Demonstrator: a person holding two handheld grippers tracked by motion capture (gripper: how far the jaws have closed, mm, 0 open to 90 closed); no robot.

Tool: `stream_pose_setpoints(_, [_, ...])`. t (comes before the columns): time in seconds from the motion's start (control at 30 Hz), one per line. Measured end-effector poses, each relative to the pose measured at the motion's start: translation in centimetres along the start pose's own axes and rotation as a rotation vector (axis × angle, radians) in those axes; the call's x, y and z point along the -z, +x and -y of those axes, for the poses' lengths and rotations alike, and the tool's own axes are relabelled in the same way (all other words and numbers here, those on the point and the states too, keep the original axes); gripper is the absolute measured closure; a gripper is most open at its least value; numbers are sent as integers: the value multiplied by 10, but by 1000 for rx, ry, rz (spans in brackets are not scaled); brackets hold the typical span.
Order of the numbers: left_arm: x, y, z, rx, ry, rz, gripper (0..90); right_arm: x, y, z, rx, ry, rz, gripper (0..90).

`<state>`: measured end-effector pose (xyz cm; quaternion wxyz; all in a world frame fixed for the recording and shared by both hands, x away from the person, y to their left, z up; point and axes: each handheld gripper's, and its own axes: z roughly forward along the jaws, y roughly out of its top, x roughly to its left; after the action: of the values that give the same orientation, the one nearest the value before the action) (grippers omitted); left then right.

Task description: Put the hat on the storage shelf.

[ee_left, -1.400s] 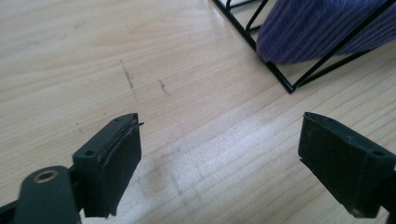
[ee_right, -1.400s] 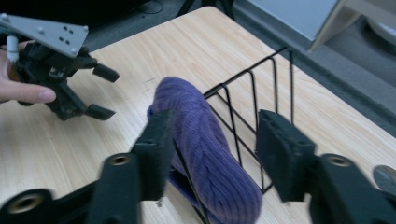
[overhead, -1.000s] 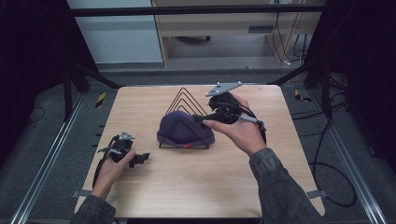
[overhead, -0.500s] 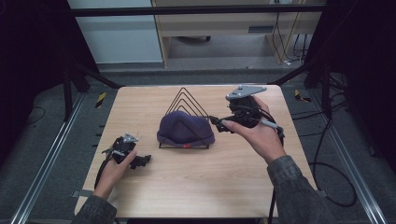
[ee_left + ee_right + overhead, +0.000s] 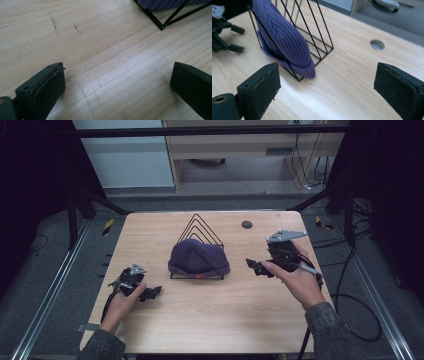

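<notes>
Purple ribbed knit beanie (image 5: 199, 258) draped in the front slot of a black wire rack of nested triangles (image 5: 200, 227), mid-table on the pale wooden table (image 5: 210, 315), its folded brim hanging down to the rack's front base rod. In the right gripper view, same beanie (image 5: 284, 37) leaning against the slanted wires, brim end sagging low at the near corner.

Right gripper (image 5: 256, 266) to the right of the rack, well apart from the hat, jaws just opened wider and now standing wide with nothing between them. Left gripper (image 5: 151, 292) resting near the table's front left, jaws spread fully, bare wood between them in the left gripper view; its jaws also just finished opening.

Likely handling: light, soft, limp; no stiffness to hold a shape, so bound to fold and droop when lifted. Not fragile, not slippery; knit grippy against the pads. Snagging on the wire tips a possible hitch. Best hold probably the thick doubled brim at the near lower edge, or a pinch of the crown above the wires, then up and clear of the slot.
</notes>
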<state>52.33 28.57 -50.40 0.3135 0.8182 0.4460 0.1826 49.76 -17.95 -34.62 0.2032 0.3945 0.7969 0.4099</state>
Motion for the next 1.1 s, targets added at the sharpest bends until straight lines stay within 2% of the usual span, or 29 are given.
stream_pose_setpoints(0.03, [0,0,0,0,0,0,0,0,0,0,0,0,0,69])
stream_pose_setpoints(0.07, [0,0,0,0,-1,0,0,-2,-3,11,-14,10,4,70])
stream_pose_setpoints(0.2, [0,0,0,2,-3,-1,0,-7,-10,33,-50,38,-2,72])
stream_pose_setpoints(0.4, [0,0,0,2,-4,-2,0,-17,-17,61,-71,78,-19,83])
stream_pose_setpoints(0.5, [0,0,1,2,-6,-4,0,-19,-20,68,-79,92,-19,88])
stream_pose_setpoints(0.83, [0,-1,1,2,-10,-5,0,-37,-32,96,-174,141,-6,92])
stream_pose_setpoints(0.9, [0,-1,1,1,-11,-4,0,-47,-30,104,-200,156,13,86])
stream_pose_setpoints(0.93, [0,-1,1,1,-11,-3,0,-47,-30,104,-200,156,13,86])
stream_pose_setpoints(1.0, [0,-1,1,1,-11,-3,0,-58,-26,115,-182,176,45,84])
stream_pose_setpoints(1.1, [0,-1,1,1,-12,-3,0,-65,-25,122,-207,170,52,85])
